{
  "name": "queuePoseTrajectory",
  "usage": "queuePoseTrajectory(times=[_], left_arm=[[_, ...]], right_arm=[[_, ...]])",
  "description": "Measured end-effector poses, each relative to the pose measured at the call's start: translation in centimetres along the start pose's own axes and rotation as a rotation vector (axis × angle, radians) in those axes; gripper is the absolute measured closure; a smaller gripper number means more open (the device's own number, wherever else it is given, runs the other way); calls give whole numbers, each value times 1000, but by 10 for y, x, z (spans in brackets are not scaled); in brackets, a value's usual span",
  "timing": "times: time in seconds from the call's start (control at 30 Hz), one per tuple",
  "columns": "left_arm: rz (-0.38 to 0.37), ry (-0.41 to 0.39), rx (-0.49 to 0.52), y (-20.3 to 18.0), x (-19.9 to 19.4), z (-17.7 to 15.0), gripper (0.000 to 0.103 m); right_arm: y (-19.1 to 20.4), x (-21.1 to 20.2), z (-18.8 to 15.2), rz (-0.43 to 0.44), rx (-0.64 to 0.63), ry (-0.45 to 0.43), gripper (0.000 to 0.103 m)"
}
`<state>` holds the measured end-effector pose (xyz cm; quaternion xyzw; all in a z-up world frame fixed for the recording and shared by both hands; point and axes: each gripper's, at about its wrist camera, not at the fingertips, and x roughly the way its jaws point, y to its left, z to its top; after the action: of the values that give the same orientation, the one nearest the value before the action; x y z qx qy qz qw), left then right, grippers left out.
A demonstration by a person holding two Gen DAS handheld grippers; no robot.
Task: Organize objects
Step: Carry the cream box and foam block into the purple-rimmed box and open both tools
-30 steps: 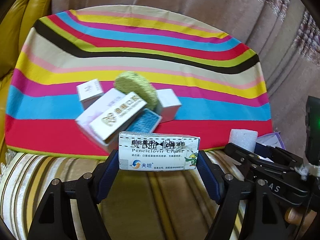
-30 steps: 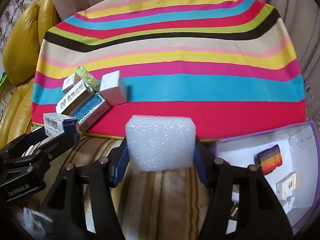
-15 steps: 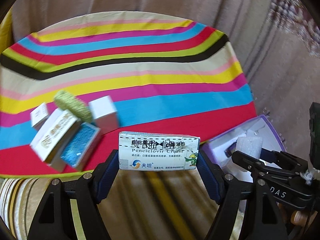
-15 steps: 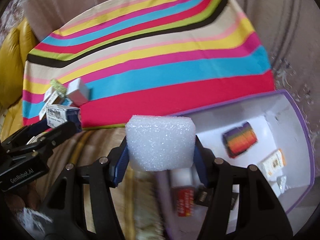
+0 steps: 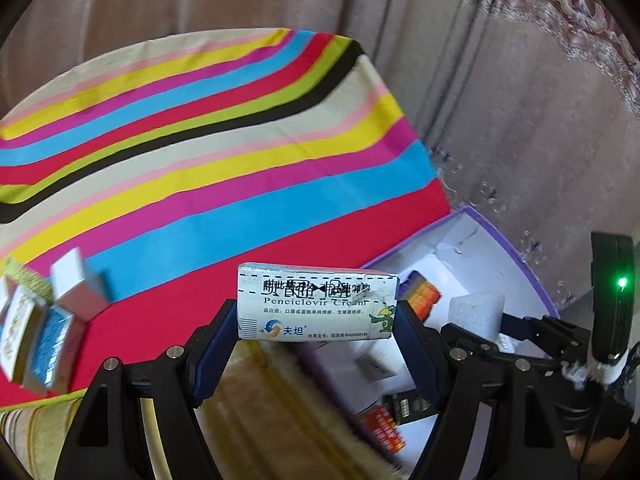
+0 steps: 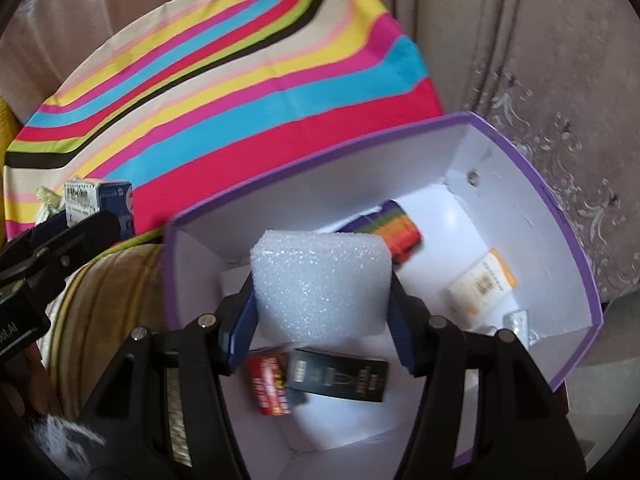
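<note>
The right gripper (image 6: 320, 304) has its jaws clamped on a white foam block (image 6: 320, 280), held above the open purple-rimmed box (image 6: 552, 200). In that box lie a rainbow-striped pack (image 6: 400, 232), an orange-and-white carton (image 6: 482, 284), a black box (image 6: 340, 376) and a red packet (image 6: 268, 384). Left of the purple-rimmed box, the left gripper (image 5: 318, 336) has its jaws closed on a Penciclovir Cream carton (image 5: 316, 304) near the striped cloth (image 5: 200, 152).

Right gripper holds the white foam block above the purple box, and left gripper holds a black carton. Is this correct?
One detail is wrong. The left gripper holds a white Penciclovir cream carton, not a black one, as the left wrist view shows. The right gripper does hold the foam block above the purple box.
</note>
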<state>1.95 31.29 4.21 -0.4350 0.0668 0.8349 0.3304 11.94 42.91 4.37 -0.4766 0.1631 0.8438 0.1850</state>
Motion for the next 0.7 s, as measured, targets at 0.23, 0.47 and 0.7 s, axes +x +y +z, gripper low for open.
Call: queuePoseTrajectory(times=[0.23,0.47,0.7], left_arm=[[-64,43,41,-29,24,10,26],[-93,71,102,-58,47,18,26],[-144,139,16,-49,65,18,23]], right_arm=[[-31,11,-7,-51,51,34,41],[-49,18,-13,-68,87,59,41],[-57,19,-13,-69,105,66,35]])
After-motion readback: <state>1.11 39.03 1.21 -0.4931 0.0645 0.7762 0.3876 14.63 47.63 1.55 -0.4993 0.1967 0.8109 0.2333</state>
